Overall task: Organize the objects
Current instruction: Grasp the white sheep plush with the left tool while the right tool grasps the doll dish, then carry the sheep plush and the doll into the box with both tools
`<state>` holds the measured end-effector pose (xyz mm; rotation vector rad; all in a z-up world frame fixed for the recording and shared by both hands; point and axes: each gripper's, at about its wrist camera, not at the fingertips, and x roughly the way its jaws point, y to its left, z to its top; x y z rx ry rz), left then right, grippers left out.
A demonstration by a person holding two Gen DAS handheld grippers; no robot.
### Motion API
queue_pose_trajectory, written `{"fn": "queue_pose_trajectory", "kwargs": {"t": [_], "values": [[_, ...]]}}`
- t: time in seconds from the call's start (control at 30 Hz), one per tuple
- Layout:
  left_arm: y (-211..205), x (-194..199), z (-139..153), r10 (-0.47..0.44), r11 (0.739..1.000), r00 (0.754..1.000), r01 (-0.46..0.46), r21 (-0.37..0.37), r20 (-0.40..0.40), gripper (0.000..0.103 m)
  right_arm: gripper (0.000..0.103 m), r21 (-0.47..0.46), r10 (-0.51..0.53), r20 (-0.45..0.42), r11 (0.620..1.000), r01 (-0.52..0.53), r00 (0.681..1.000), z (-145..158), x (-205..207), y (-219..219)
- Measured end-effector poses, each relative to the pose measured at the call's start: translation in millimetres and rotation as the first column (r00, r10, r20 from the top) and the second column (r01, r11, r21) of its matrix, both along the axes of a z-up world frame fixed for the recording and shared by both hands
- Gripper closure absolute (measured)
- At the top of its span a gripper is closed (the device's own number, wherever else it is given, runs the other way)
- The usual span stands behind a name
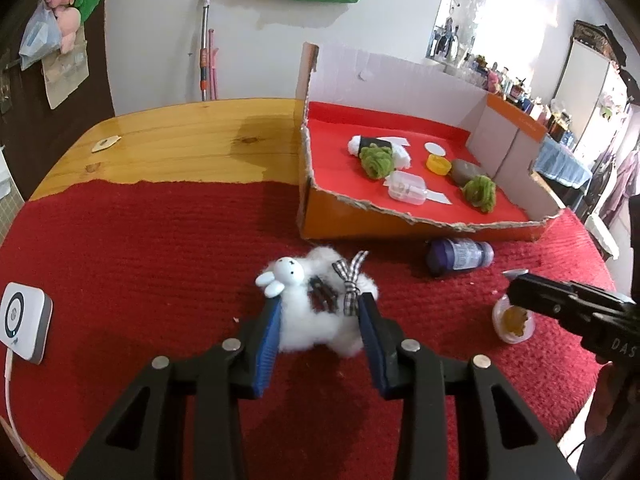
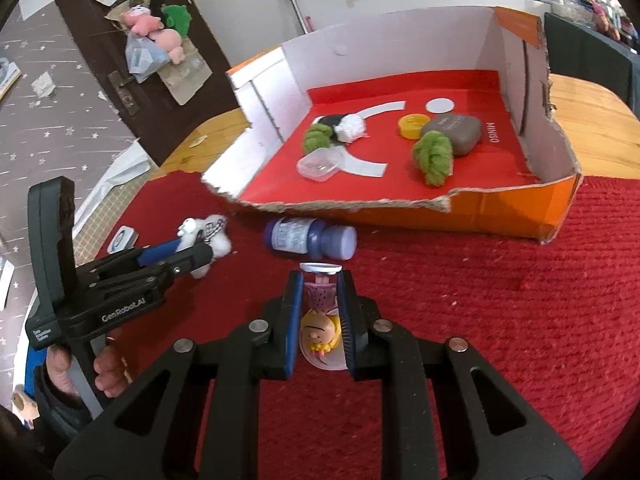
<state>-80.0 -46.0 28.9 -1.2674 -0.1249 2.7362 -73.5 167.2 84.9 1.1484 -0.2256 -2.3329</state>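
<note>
A white plush bunny point(image 1: 316, 320) with a checked ribbon lies on the red cloth, and my left gripper point(image 1: 321, 300) is shut on its body, blue pads pressing both sides. In the right wrist view the same plush point(image 2: 212, 224) sits at the left gripper's point(image 2: 204, 250) tip. My right gripper point(image 2: 320, 280) is shut on a small doll figurine in a clear dome point(image 2: 320, 328), lying head toward the camera. The left wrist view shows this figurine point(image 1: 512, 324) under the right gripper point(image 1: 514, 282). An orange cardboard box point(image 2: 500, 208) with a red floor stands behind.
A purple bottle point(image 2: 312, 238) lies on its side before the box's torn front wall point(image 1: 400, 228). Inside the box are green yarn pompoms point(image 1: 376, 160), a yellow cap point(image 1: 437, 164), a grey case point(image 2: 456, 132) and a clear container point(image 1: 406, 188). A white device point(image 1: 24, 320) sits at far left.
</note>
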Motion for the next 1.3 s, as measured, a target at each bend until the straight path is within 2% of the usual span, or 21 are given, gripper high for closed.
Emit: {"fn": "queue_pose_trajectory", "kwargs": {"t": [0.47,0.87,1.3], "values": [[10.4,7.8,28.4,-0.031,0.999,0.998,0.033,0.039,-0.055,0.063,0.086,-0.046,-0.043,-0.044,0.998,0.041,0.998,22.4,1.1,21.0],[25.8,5.5,57.6,-0.079,0.995,0.994,0.084,0.058,-0.076,0.063,0.086,-0.093,-0.055,-0.098,0.995,0.046,0.994,55.4,5.2,34.1],[41.8,-6.2,58.2,-0.107,0.991,0.991,0.112,0.066,-0.079,0.063,0.086,-0.090,-0.064,-0.100,0.994,0.055,0.993,58.2,1.8,39.0]]}}
